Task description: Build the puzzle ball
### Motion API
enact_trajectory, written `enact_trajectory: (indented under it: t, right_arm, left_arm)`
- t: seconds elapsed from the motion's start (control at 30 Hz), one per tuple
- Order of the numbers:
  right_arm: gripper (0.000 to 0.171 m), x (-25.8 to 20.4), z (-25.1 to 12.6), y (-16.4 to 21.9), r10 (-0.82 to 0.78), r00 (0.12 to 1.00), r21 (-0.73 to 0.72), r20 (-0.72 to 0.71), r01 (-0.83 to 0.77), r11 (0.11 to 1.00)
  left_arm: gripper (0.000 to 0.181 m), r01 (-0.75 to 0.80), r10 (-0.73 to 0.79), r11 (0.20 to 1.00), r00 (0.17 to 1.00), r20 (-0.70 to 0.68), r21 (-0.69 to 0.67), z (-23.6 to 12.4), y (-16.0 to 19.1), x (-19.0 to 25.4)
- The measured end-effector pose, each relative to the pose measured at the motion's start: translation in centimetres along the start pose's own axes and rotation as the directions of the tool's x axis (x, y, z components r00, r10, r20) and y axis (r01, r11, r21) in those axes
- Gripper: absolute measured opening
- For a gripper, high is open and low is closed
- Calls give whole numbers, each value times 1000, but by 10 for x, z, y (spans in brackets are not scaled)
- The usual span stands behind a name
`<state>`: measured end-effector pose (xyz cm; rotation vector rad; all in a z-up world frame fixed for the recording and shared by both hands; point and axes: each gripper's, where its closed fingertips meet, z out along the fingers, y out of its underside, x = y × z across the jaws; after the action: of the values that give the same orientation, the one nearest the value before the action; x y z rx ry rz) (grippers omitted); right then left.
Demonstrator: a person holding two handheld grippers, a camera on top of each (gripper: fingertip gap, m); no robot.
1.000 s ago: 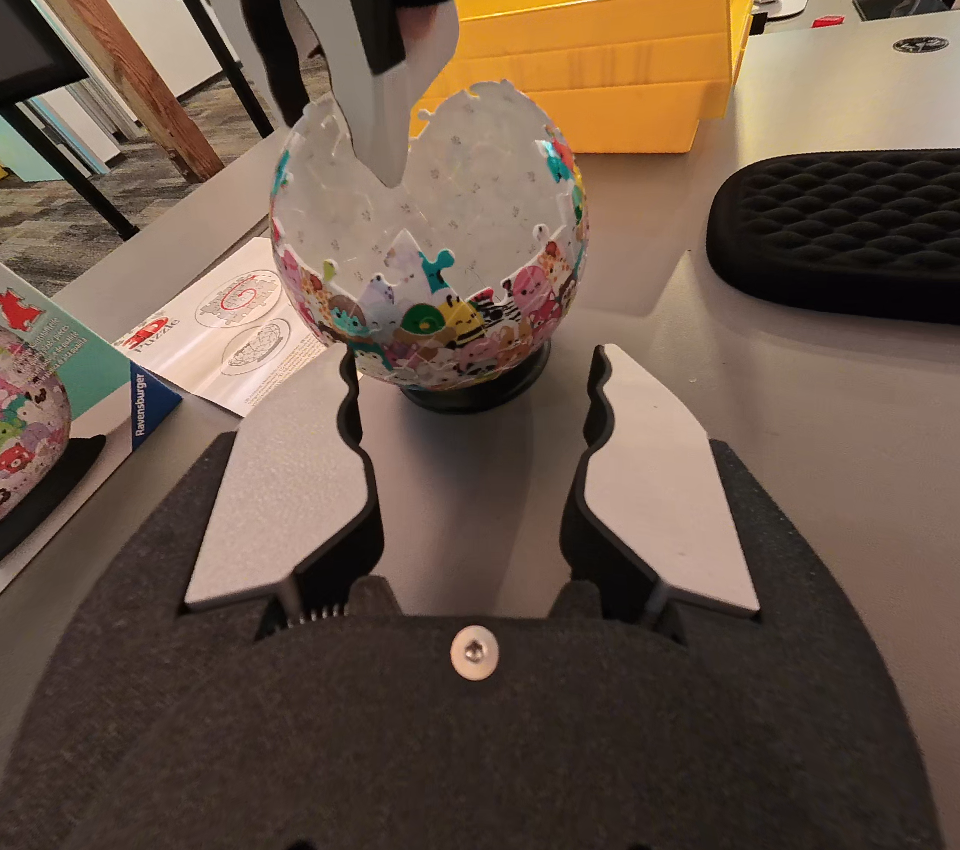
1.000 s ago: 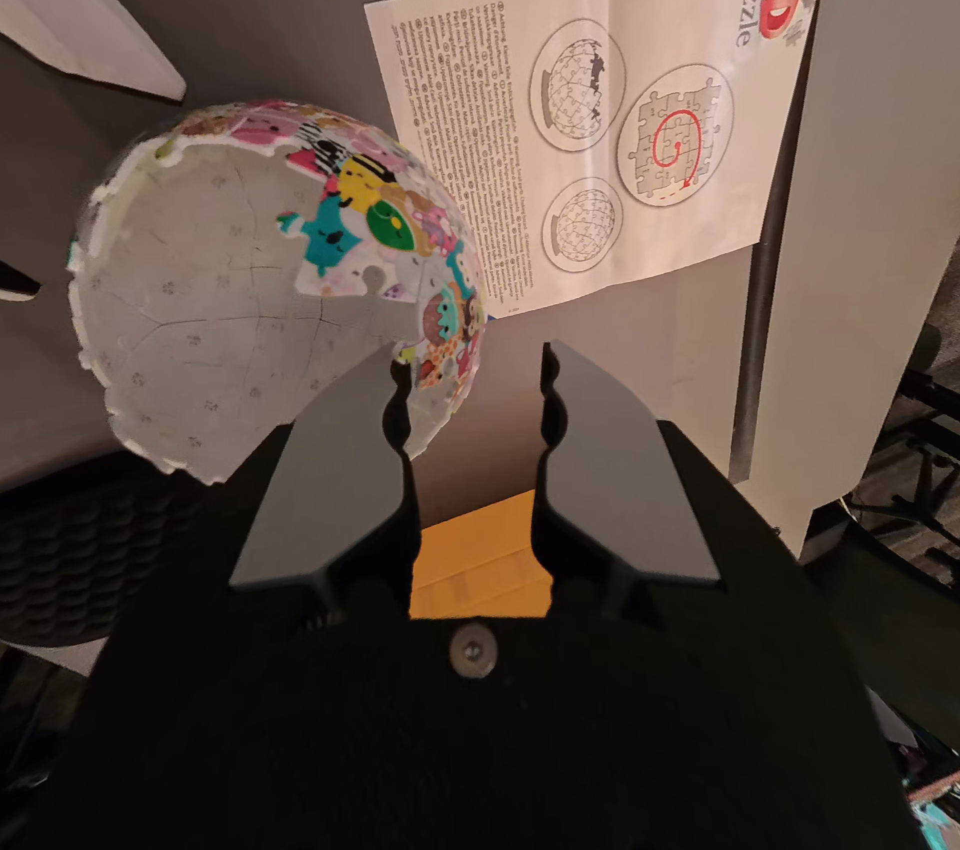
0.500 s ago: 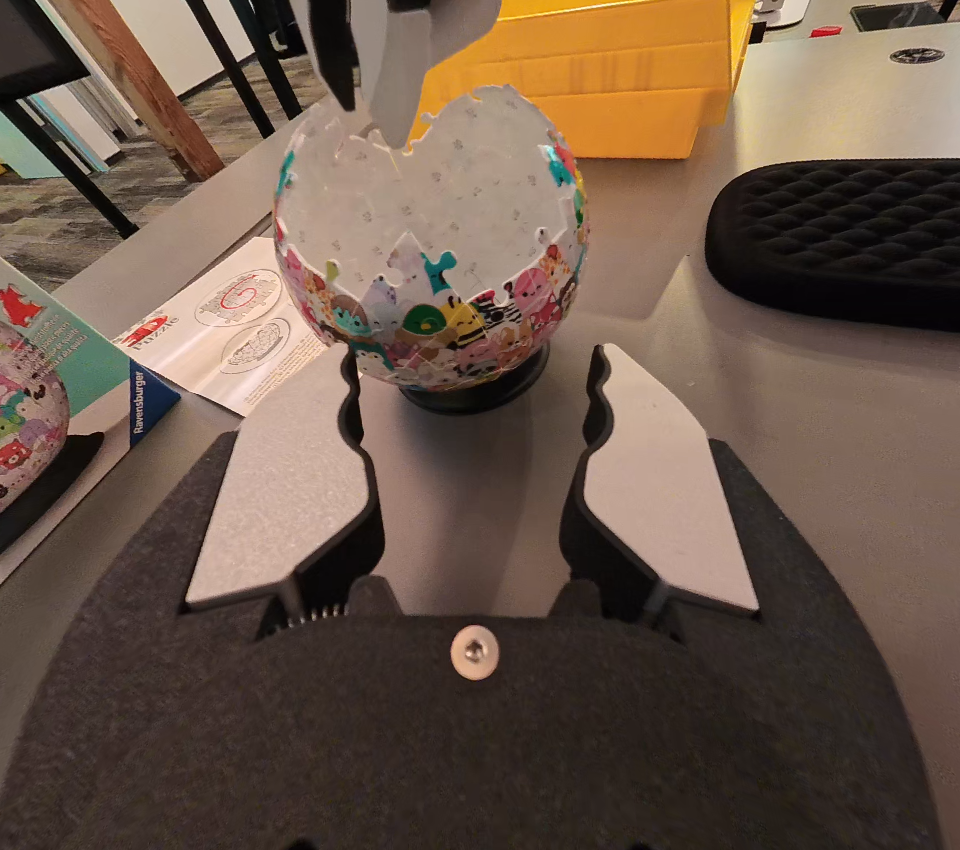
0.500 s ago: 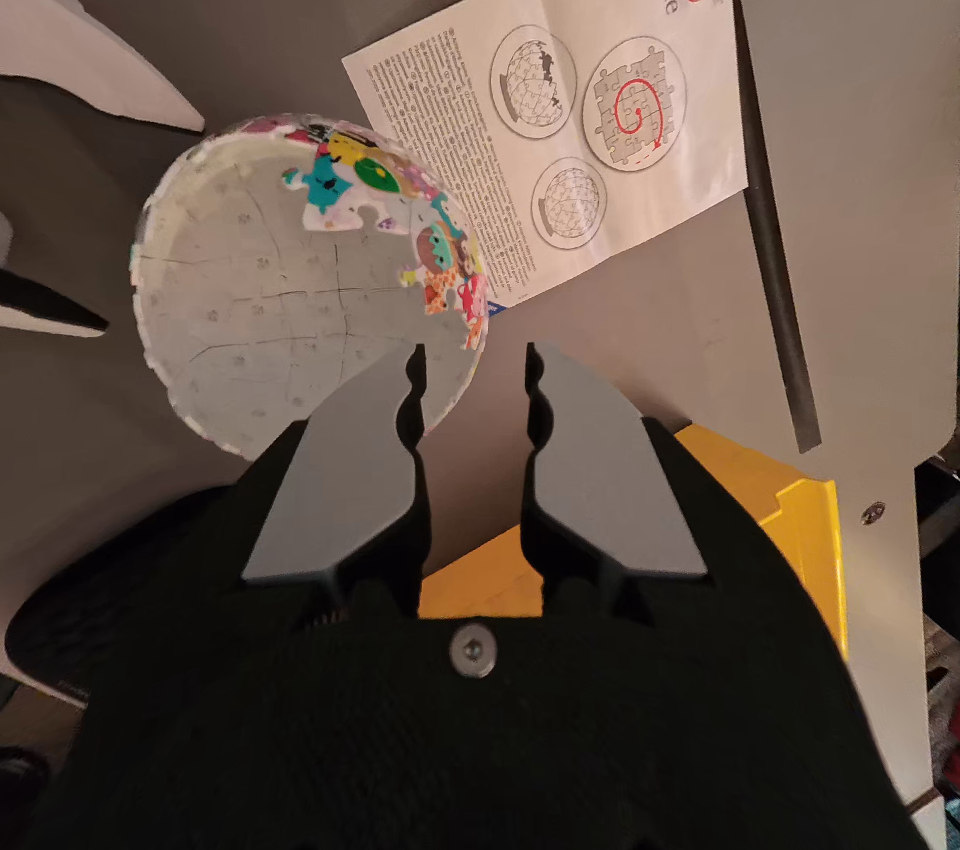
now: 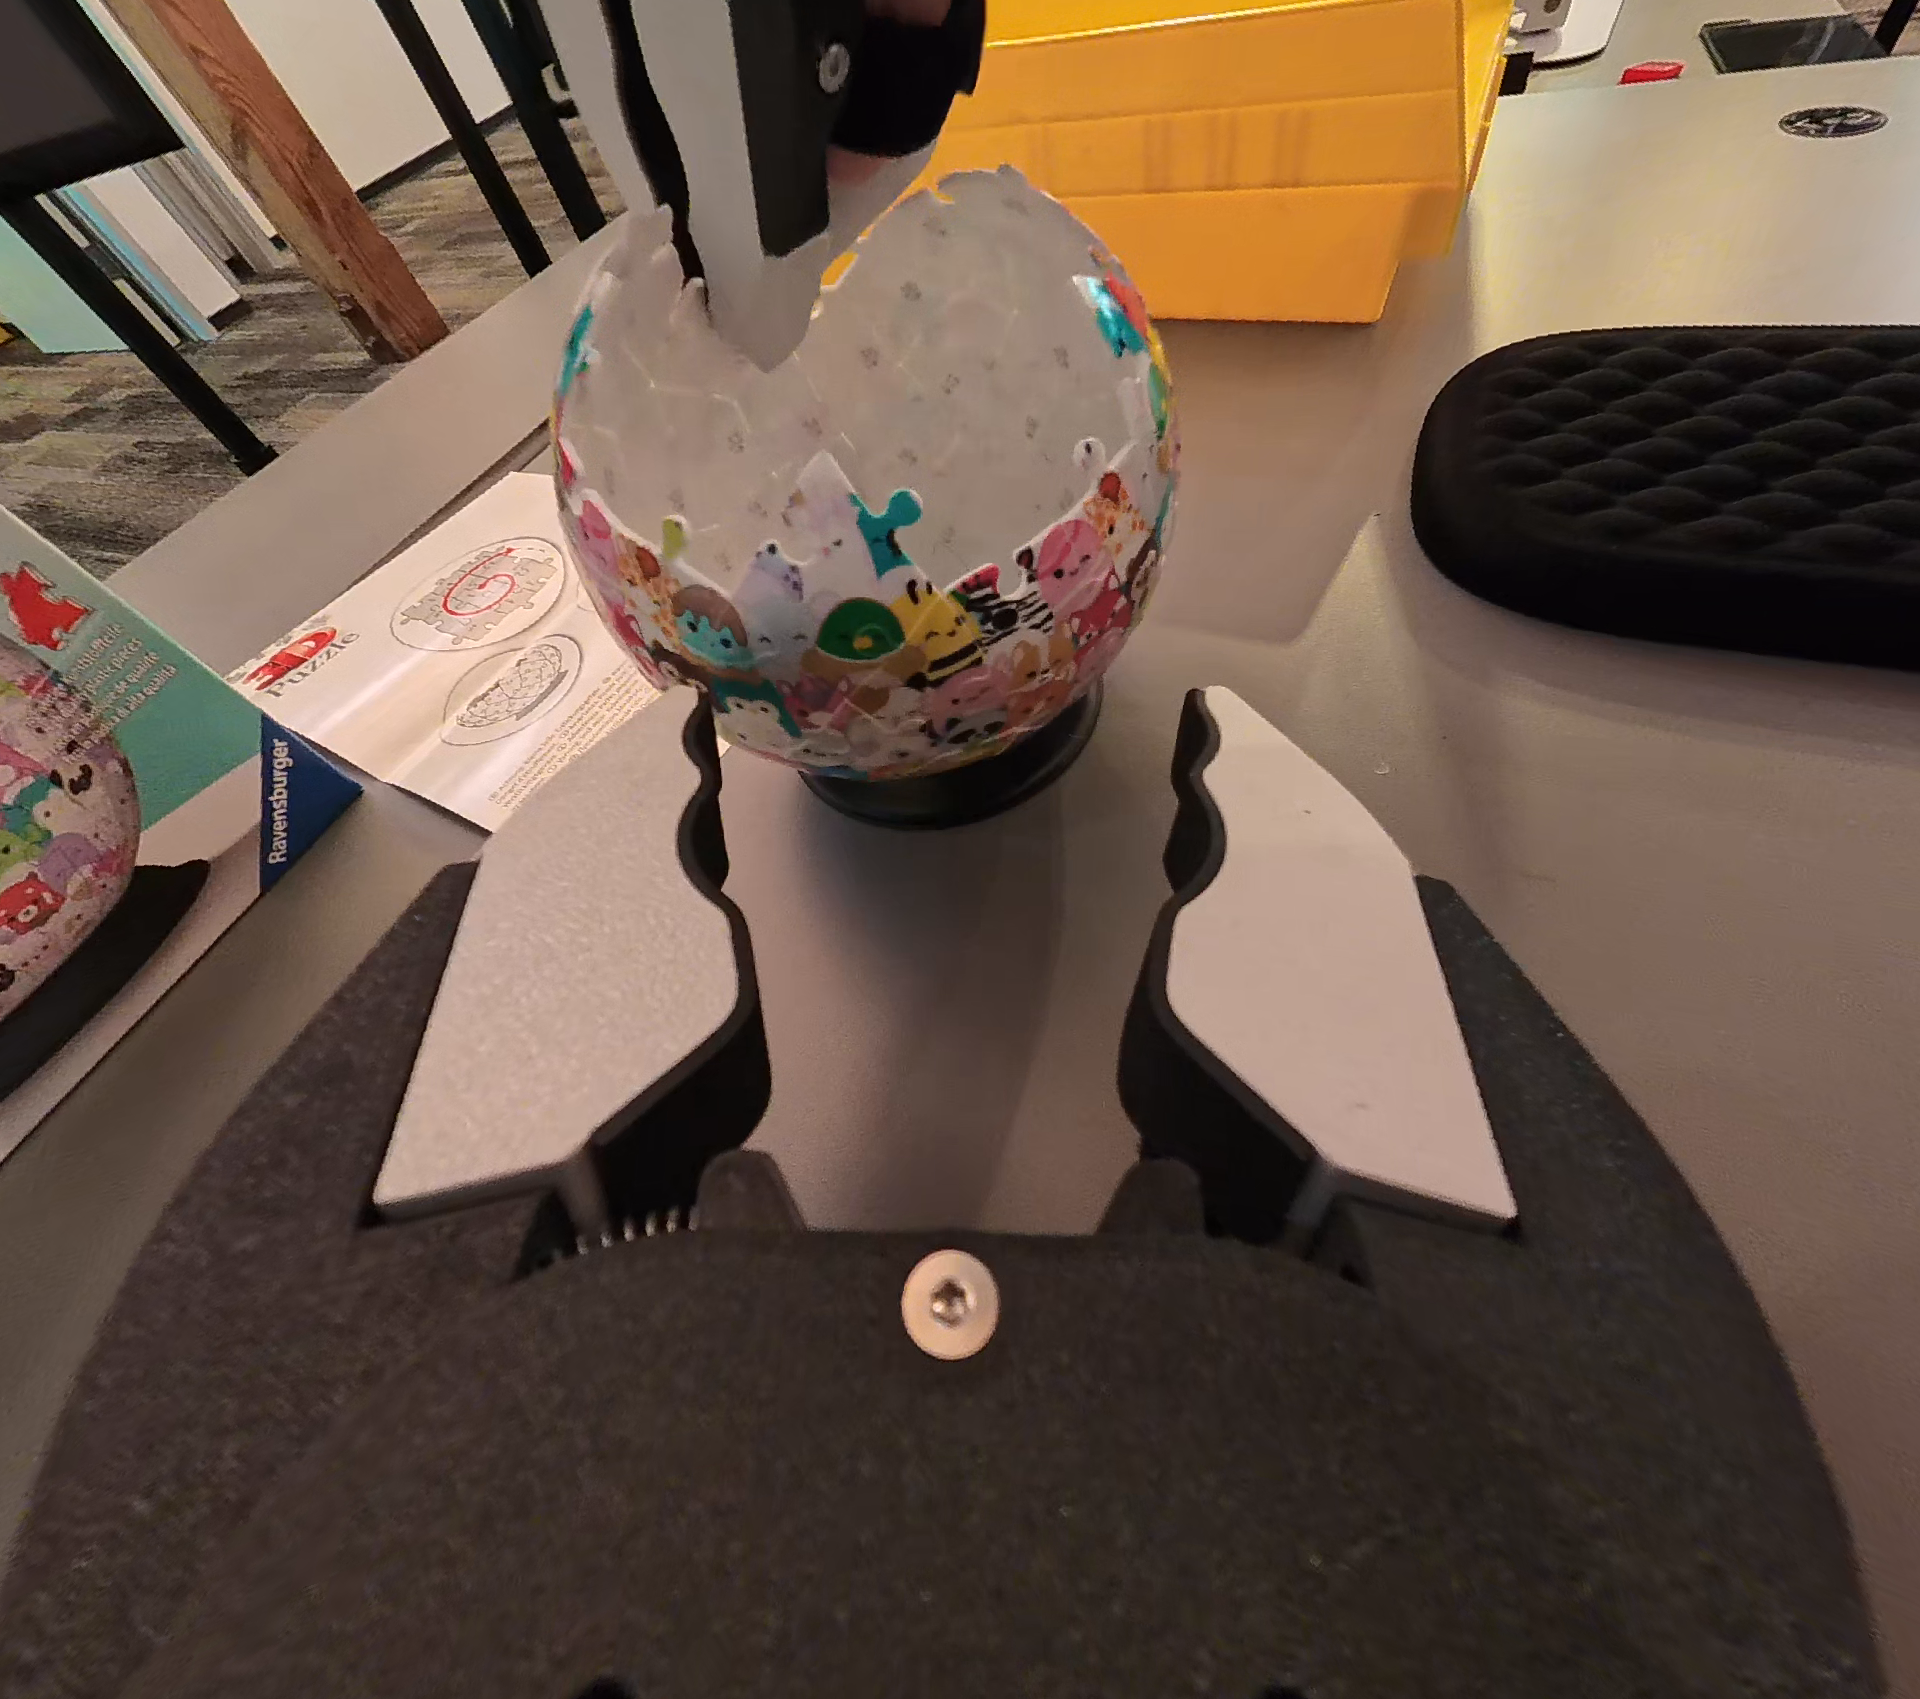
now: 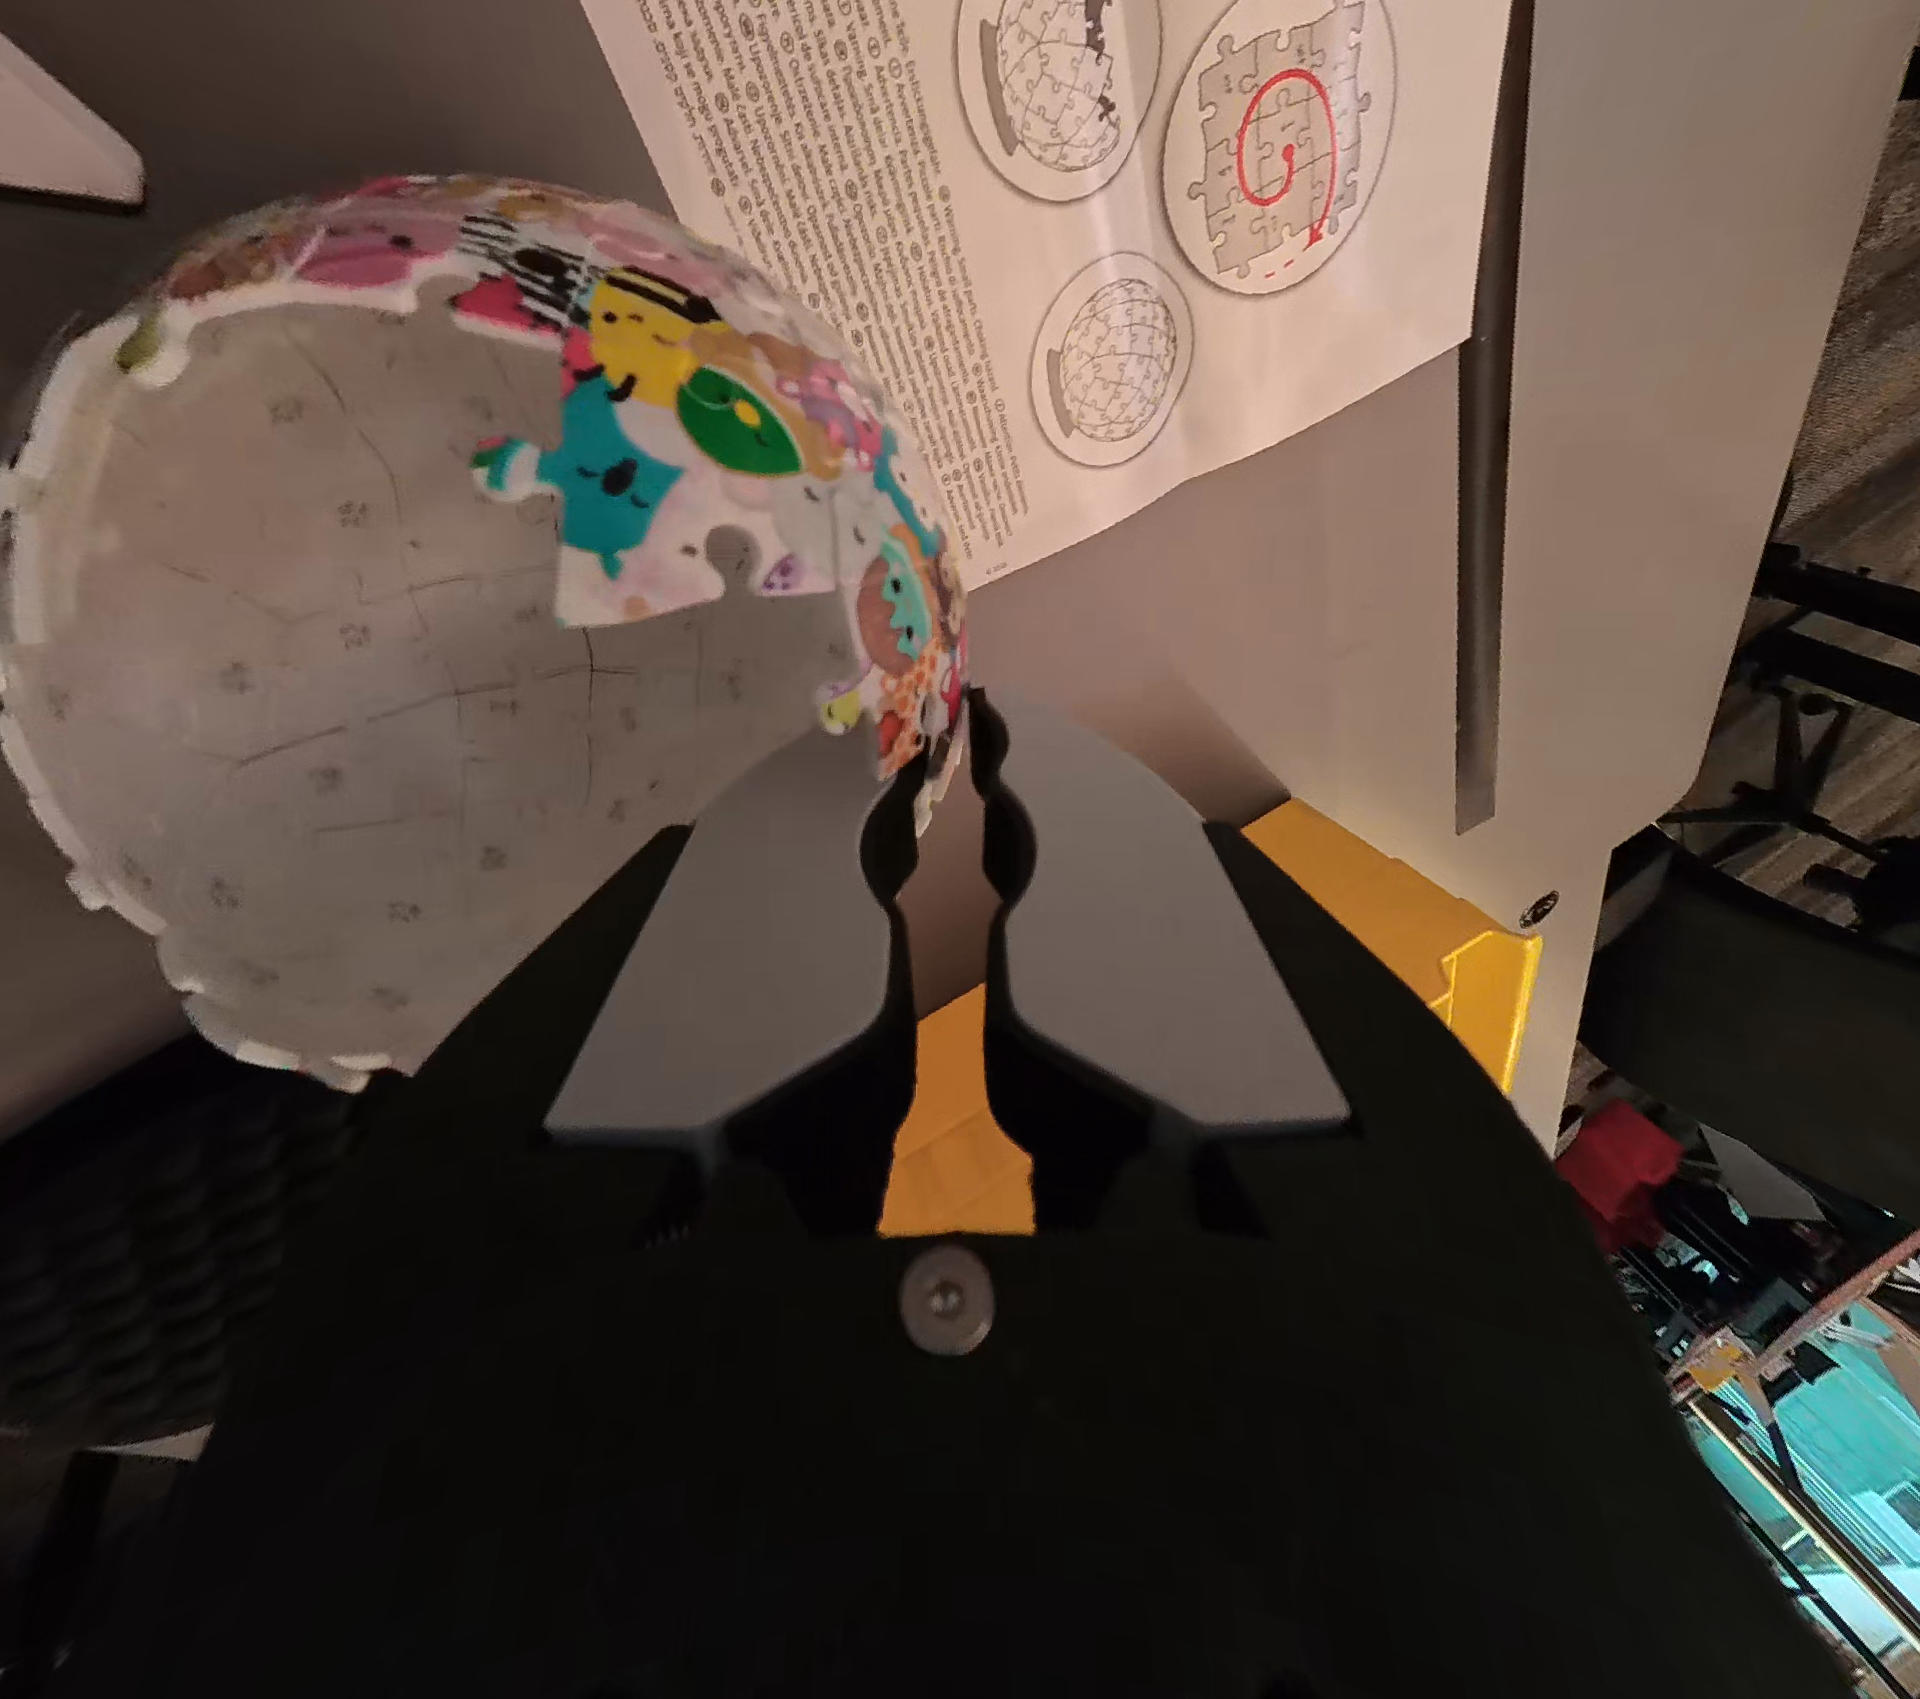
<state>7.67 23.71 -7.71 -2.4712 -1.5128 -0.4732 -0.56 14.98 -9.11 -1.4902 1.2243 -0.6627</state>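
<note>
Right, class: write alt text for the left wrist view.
A half-built puzzle ball sits on a black stand on a grey table, the right hand-held gripper reaching over its rim. The left hand-held gripper waits open in front.

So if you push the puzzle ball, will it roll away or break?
Probably neither at once. The puzzle ball sits on a black stand, so it shouldn't roll. But it's an open, thin shell of joined pieces, so a hard push might tip it or pop pieces loose.

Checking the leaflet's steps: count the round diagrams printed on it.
3 on the instruction leaflet: one upper middle, one with a red spiral to its right, one below. None seems hidden.
</note>
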Motion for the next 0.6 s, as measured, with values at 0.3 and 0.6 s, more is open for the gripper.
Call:
enact_trajectory:
  t: [0.3,0.6]
  right_arm:
    - [4,5,0,-1,-33,996,-4,-89,33,999]
    - [19,10,-8,4,-33,997,28,-72,35,999]
  left_arm:
    - [83,0,0,1000,1000,0,1,0,0,0]
    - [83,8,-8,1000,1000,-2,4,0,-1,0]
